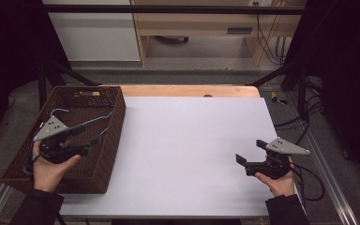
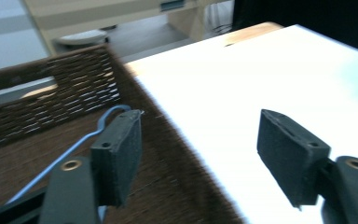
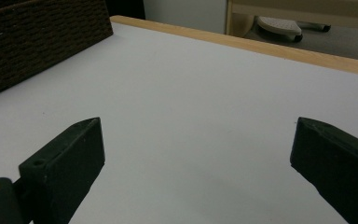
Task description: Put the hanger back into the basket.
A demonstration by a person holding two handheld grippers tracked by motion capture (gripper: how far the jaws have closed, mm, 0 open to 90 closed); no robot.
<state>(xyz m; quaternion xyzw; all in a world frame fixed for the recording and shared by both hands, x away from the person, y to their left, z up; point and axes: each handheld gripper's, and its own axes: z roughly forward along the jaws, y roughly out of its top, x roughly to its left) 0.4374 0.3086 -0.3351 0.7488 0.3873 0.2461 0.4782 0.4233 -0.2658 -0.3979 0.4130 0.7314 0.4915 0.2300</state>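
Left gripper [image 1: 91, 140] jaws spread wide over the dark brown woven wicker basket [image 1: 114, 123], holding nothing. Thin light-blue wire hanger [image 1: 88, 122], bent with a curled hook, lies inside the basket just beyond. Right gripper [image 1: 251, 153] jaws wide apart, empty, over the white tabletop [image 1: 187, 140].
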